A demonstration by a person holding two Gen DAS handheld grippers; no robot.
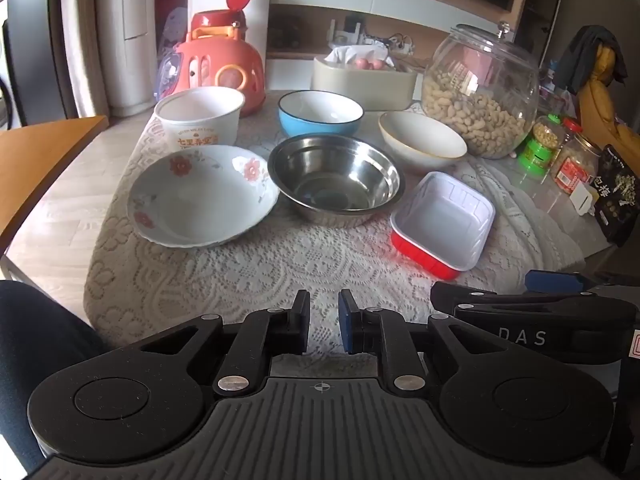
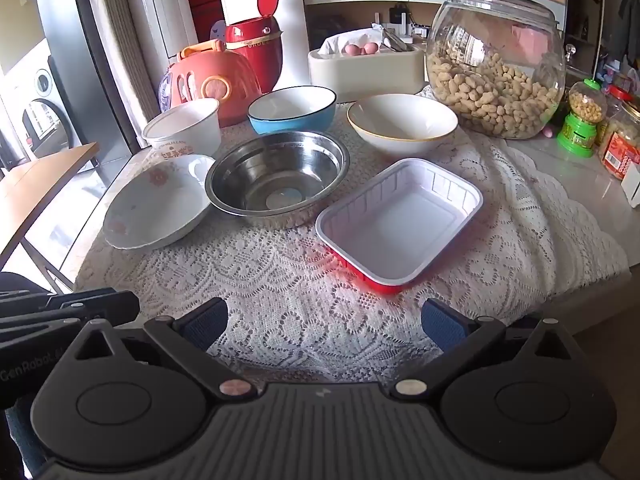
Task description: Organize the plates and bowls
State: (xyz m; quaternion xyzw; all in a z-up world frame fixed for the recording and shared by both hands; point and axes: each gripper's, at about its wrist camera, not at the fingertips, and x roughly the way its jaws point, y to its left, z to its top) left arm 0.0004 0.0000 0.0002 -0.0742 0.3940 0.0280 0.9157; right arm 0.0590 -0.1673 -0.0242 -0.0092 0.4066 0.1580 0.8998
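Six empty dishes sit spread singly, awaiting stacking. Right gripper (image 2: 324, 326) gapes wide toward the red tray (image 2: 400, 220) at twelve o'clock; left gripper (image 1: 324, 328), narrowed, probably holds nothing.

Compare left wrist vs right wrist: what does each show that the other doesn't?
Left wrist only: a black snack packet with Chinese print at the table's right edge, and a hanging yellow garment.

Right wrist only: a front-loading washing machine at far left.

Both: the round stainless steel bowl, the red rectangular tray with white lining, the flower-patterned white bowl, and the big glass jar of peanuts.
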